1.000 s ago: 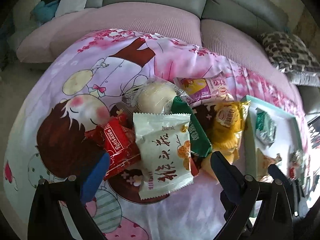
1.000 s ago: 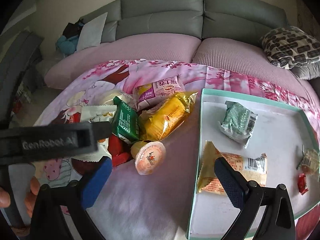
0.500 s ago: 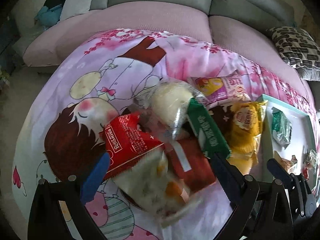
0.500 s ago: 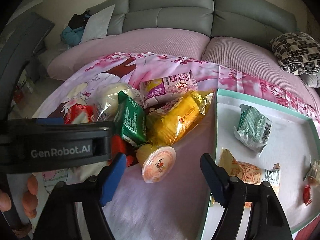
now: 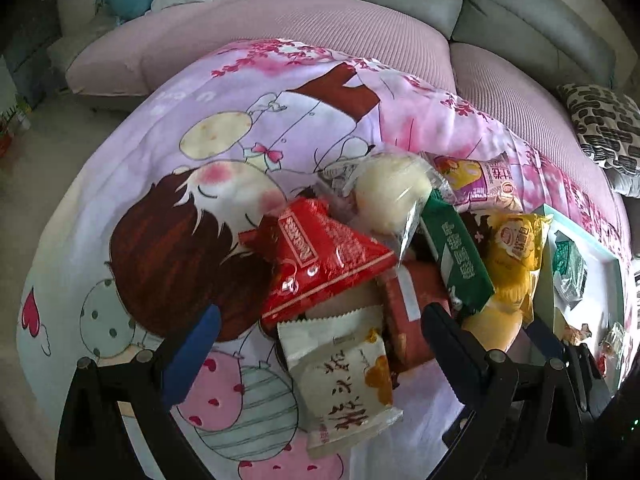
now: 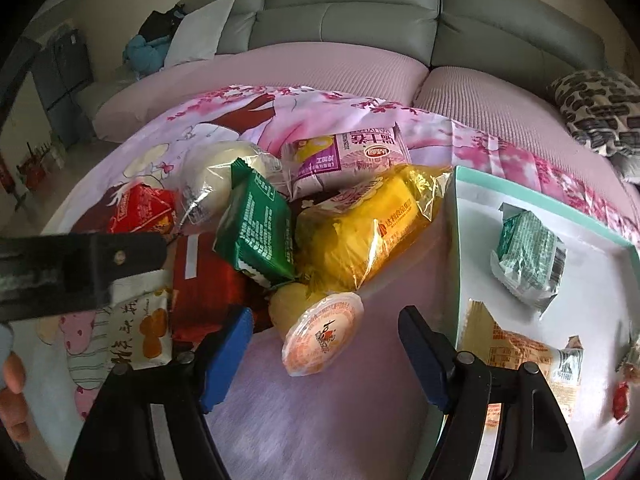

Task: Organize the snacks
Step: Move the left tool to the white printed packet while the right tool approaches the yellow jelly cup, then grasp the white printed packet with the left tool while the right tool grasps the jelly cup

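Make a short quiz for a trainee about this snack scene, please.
1. True or false: the round orange-lidded jelly cup lies between the open fingers of the right gripper.
2. Which packet leans on the yellow cellophane cake pack? A) dark green foil packet B) purple-pink wafer packet
3. Fill in: the crumpled pale green wrapper lies inside the white ____ with a mint-green rim.

Key: 1 true; 2 A; 3 tray.
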